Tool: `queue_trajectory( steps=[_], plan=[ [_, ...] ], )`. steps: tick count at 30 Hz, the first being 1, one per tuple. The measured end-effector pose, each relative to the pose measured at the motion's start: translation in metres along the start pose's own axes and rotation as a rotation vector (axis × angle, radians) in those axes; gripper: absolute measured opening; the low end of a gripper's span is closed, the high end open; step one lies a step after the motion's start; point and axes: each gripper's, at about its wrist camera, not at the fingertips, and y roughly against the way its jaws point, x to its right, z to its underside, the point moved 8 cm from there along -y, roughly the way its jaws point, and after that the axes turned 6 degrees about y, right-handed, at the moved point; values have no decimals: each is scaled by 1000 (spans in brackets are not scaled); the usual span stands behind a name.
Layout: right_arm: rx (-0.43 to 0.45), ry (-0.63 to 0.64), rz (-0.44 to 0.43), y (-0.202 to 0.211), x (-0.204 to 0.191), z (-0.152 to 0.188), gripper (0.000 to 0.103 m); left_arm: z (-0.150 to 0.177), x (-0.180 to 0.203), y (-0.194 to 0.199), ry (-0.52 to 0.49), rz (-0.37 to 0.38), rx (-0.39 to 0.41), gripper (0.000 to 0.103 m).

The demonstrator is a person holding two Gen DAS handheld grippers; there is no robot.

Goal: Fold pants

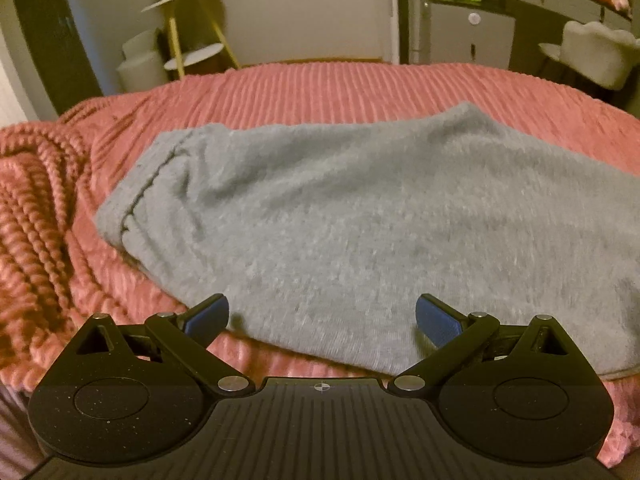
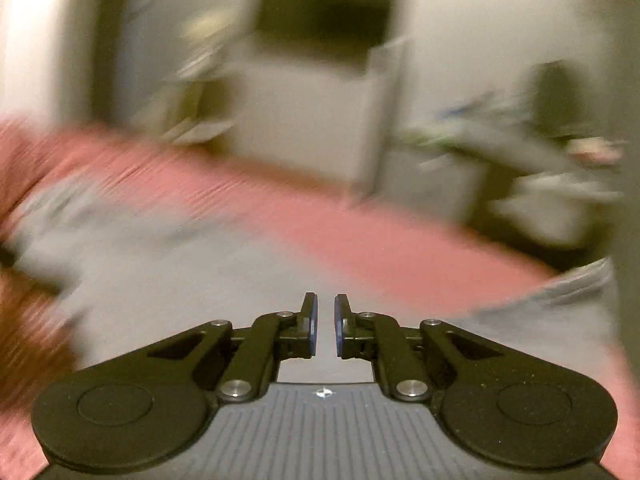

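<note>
While the grey pants [image 1: 340,216] lie spread on the pink ribbed blanket [image 1: 300,84] that covers the bed, we hold our left gripper [image 1: 322,318] just above their near edge, its jaws standing wide apart with nothing between them. Its blue pads [image 1: 436,320] flank a stretch of grey fabric without touching it. We see the pants folded into a broad, thick slab, with a seam and an edge running down the left side. To the left the blanket bunches into thick ropy ridges [image 1: 36,208].

From the right wrist view almost everything is smeared with blur, so we can make out only the pink cover [image 2: 380,248], a pale grey mass of cloth [image 2: 160,272] below and left, and another grey patch [image 2: 560,304] at the right edge. Our right gripper [image 2: 324,326] shows sharply: its jaws are drawn nearly together, a narrow slit left between the blue pads [image 2: 313,320], and no fabric is caught in them.

Beyond the bed we see a small gold-legged side table [image 1: 192,28], a grey cabinet [image 1: 468,36] and a pale chair [image 1: 596,52]
</note>
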Motion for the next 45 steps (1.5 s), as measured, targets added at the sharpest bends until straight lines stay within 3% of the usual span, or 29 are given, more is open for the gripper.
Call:
queue_trajectory(
  steps=[2,3,4,7,9,11,13,15,18,20,23,26,28,29,30,37,41,42,43,45],
  plan=[
    [-142,114,-46,-33,-36,23,6,3,-3,-4,-4,-5,-11,102],
    [-115,129,-13,-29,-35,19,5,4,-4,-5,-8,-7,-15,102],
    [-67,51,-9,-19,-23,11,5,5,-4,-6,-8,1,-14,102],
    [7,-307,45,8,44,8,11,6,-1,-14,9,30,-39,102],
    [43,-601,89,22,95,32,21,3,5,-15,18,39,-43,102],
    [45,-919,152,32,137,73,23,-2,17,-10,5,77,-21,102],
    [76,-1163,199,42,159,113,34,-12,40,-4,5,164,-28,102],
    [130,-1323,255,54,165,141,61,-21,74,3,30,309,-54,102],
    [252,-1480,288,70,164,165,73,-34,145,7,-9,490,-110,102],
    [284,-1557,275,68,166,173,74,-42,202,7,-84,577,-135,102],
    [317,-1639,226,65,169,188,74,-48,271,-4,-173,631,-160,102],
    [358,-1673,195,63,170,194,74,-43,325,-27,-181,677,-256,102],
    [379,-1679,175,68,166,194,74,-42,342,-41,-176,691,-299,97],
    [386,-1681,162,74,165,197,74,-41,349,-48,-185,682,-312,87],
    [385,-1688,150,76,165,200,74,-41,355,-54,-198,662,-319,85],
    [392,-1666,170,79,170,205,74,-43,383,-51,-254,698,-307,83],
    [381,-1592,213,93,168,200,74,-37,394,-53,-310,682,-295,50],
    [377,-1584,211,95,168,200,74,-37,395,-51,-313,683,-288,28],
    [366,-1577,207,96,169,199,74,-37,394,-49,-320,694,-289,17],
    [354,-1566,209,98,168,201,74,-38,388,-39,-311,700,-280,17]
  ],
)
